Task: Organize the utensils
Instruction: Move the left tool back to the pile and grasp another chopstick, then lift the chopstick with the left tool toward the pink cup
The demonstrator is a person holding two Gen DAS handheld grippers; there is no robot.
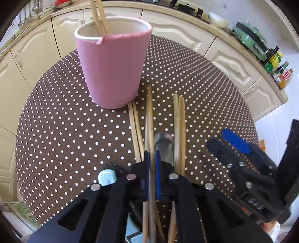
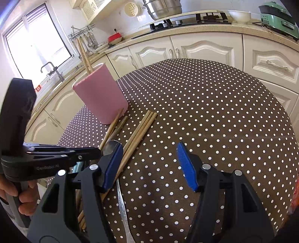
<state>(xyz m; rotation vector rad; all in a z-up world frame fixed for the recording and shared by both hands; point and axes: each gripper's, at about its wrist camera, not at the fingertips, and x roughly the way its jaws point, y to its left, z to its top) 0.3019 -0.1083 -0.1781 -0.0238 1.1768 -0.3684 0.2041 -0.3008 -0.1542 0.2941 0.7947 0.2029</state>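
Nearest the left wrist camera, left tongs [image 1: 152,164] pinch one wooden chopstick [image 1: 149,119] lying on the dotted surface [image 1: 65,130]. Right tongs [image 2: 149,164] hover spread over bare cloth. Loose chopsticks [image 1: 179,127] and a spoon [image 1: 164,145] lie beside; beyond, pink cup [image 1: 112,65] holds two chopsticks.

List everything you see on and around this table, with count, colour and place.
Holder: one, pink, far left of table, two chopsticks standing in it.
Loose chopsticks: about six, tan, lying beside the holder's base.
Spoon: one, silver, among the loose chopsticks.
Tablecloth: brown, white dots.
Cabinets: cream, behind table.
Cooker: green, on counter.
Left tongs: black, blue pads, shut on one chopstick.
Right tongs: open, above the cloth, holding nothing.
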